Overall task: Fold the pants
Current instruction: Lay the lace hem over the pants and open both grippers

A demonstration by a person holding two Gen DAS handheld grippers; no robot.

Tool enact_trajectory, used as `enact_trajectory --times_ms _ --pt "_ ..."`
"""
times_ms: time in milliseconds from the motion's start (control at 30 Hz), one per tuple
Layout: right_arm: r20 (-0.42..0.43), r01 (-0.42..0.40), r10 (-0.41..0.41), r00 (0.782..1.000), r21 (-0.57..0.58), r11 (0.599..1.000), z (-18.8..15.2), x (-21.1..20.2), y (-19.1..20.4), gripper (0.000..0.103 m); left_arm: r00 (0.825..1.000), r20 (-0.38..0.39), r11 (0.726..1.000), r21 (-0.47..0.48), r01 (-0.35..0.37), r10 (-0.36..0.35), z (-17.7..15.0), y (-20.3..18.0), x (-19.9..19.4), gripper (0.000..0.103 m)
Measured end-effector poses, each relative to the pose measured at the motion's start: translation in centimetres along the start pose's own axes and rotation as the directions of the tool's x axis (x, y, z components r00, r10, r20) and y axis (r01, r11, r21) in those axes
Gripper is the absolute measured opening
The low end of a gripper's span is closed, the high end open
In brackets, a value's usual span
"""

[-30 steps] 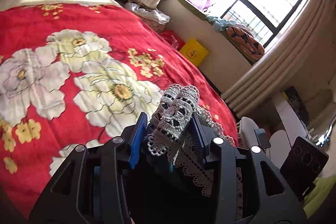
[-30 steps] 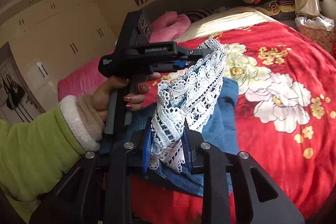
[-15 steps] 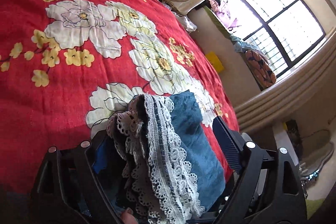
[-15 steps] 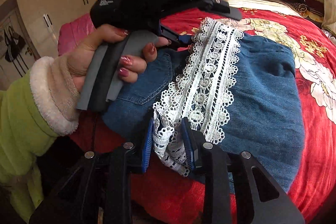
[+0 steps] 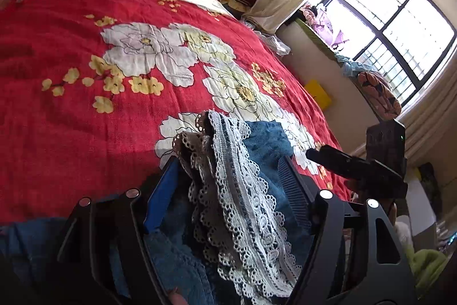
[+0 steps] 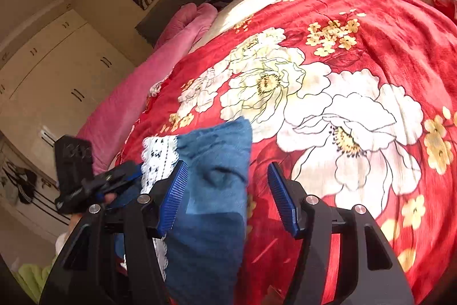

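Just let go on both sides. At left tongs [image 5: 227, 162]: clamped on bunched lace [image 5: 228, 190] a second ago, now released, pads off the cloth, jaws closing back a little; lace and denim lying loose between them, nothing pinched. At right tongs [image 6: 227, 165]: also shut on lace a second ago, now released and opening wider; only a denim corner between the jaws, close to the left pad, no squeeze seen, and lace off to the left, outside that pad. Lifted hem no longer held up in the air between the two tongs: laid down forward of them instead. Pants [image 5: 265, 139] now flat on bedspread [image 5: 71, 105], right under and just ahead of both tongs, lace edge on top of the blue denim, lace end bunched near left tongs' tips. Right tongs just right of left tongs, near but apart. Reads as one fold finished: hem brought over and dropped onto the rest of the pants. Probably next: pulling both tongs clear without dragging the lace, then checking for one more fold or a smoothing pass. Risk: lace catching on the ribbed pads on the way out and undoing the fold. Full outline of pants hidden under the tongs, so neatness of the fold hard to tell.
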State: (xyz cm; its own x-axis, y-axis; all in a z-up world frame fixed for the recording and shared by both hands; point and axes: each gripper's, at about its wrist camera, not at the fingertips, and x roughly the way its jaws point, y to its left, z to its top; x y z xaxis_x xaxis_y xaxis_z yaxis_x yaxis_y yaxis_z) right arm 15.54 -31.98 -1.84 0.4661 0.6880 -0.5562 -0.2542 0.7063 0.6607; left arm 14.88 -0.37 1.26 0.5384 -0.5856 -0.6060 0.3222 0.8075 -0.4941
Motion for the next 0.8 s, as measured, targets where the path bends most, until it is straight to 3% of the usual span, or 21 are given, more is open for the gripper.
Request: enact_trajectory --times_ms 67,167,233,300,367,433,467,533,600,700,800 --pt "-0.030 -0.004 0.005 1.000 0.024 1.000 1.0 1.4 -0.8 0.058 0.999 0.018 0.996 0.079 -0.041 0.040 -0.7 -2.0 -1.6 0.065" --pt "-0.106 -0.037 0.042 0.993 0.043 0.998 2.3 3.9 -1.7 0.053 1.000 -0.021 0.984 0.178 0.026 -0.022 -2.2 -6.2 -2.2 0.065" --pt "-0.143 -0.057 0.066 0.988 0.065 0.996 2.3 5.1 -2.0 0.024 0.994 -0.067 0.962 0.254 0.097 -0.082 -3.6 -9.6 -1.0 0.065" --pt "-0.155 -0.053 0.059 0.986 0.039 0.998 2.5 5.6 -1.7 0.011 0.976 -0.160 0.931 0.309 0.192 -0.148 -5.0 -12.5 1.5 0.065" --pt "-0.135 -0.052 0.054 0.989 0.014 0.999 2.7 5.3 -1.0 0.010 0.960 -0.237 0.917 0.331 0.223 -0.148 -6.5 -13.8 4.3 0.059" --pt "-0.115 -0.062 0.062 0.991 -0.002 0.998 3.5 4.9 -0.4 0.010 0.928 -0.360 0.941 0.267 0.206 -0.101 -8.2 -13.2 8.1 0.043" --pt "-0.114 -0.064 0.062 0.992 -0.015 0.998 4.0 4.9 0.0 0.010 0.917 -0.389 0.950 0.242 0.197 -0.091 -8.7 -12.5 9.4 0.042" --pt "-0.127 -0.037 0.030 0.991 -0.052 0.998 4.7 5.7 0.6 0.009 0.926 -0.366 0.950 0.247 0.191 -0.091 -9.3 -11.9 9.5 0.038" --pt "-0.143 -0.007 -0.003 0.990 -0.069 0.998 5.3 7.1 0.5 0.008 0.919 -0.373 0.958 0.193 0.211 -0.127 -9.1 -11.3 9.1 0.036" --pt "-0.167 0.052 -0.065 0.984 -0.083 0.995 5.6 9.2 -0.3 0.008 0.920 -0.371 0.958 0.198 0.208 -0.123 -9.3 -11.1 9.0 0.035" --pt "-0.162 0.050 -0.064 0.985 -0.091 0.995 5.5 9.0 -0.4 0.009 0.924 -0.358 0.957 0.194 0.216 -0.136 -9.4 -10.9 9.0 0.035"
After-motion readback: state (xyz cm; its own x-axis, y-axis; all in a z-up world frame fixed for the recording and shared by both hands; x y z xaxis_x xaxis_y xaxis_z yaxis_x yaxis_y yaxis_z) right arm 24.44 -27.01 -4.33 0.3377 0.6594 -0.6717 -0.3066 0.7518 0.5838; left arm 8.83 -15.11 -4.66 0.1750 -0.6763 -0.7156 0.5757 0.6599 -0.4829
